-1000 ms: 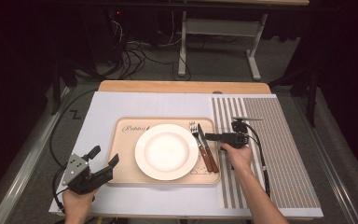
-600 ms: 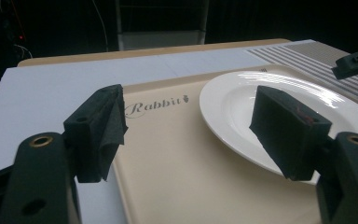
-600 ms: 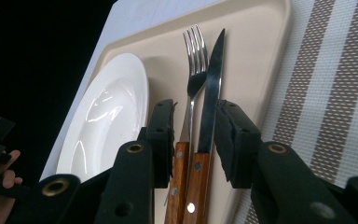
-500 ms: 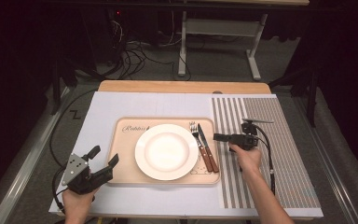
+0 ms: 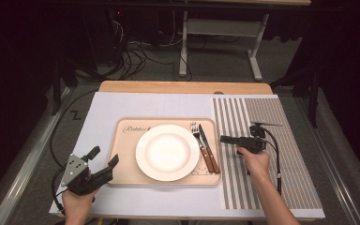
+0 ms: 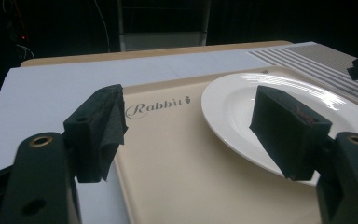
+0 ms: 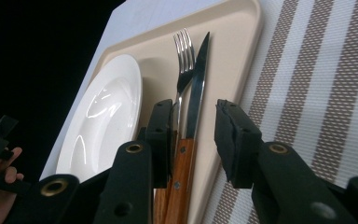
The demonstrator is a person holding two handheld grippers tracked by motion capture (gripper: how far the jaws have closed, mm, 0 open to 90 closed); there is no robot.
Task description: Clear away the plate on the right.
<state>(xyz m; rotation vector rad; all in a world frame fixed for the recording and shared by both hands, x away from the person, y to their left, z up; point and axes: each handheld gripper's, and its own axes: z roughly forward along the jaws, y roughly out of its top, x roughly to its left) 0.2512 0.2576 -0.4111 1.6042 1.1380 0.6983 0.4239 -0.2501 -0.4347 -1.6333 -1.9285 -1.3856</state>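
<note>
Nearest the person, the left gripper hovers by the tray's near left corner, jaws wide apart and holding nothing, aimed across the tray at the white plate. Just beyond the plate, on the tray's right strip, the fork and knife lie side by side, wooden handles toward the person (blade and tines pointing away). The right gripper sits over the striped placemat just beside the tray, pointing at the cutlery, its jaws partly open with nothing between them. Judging by this, the cutlery is laid and the gripper stands clear; any next pick calls for lining the jaws up squarely across one handle before closing. Farther off lies the bare table edge.
</note>
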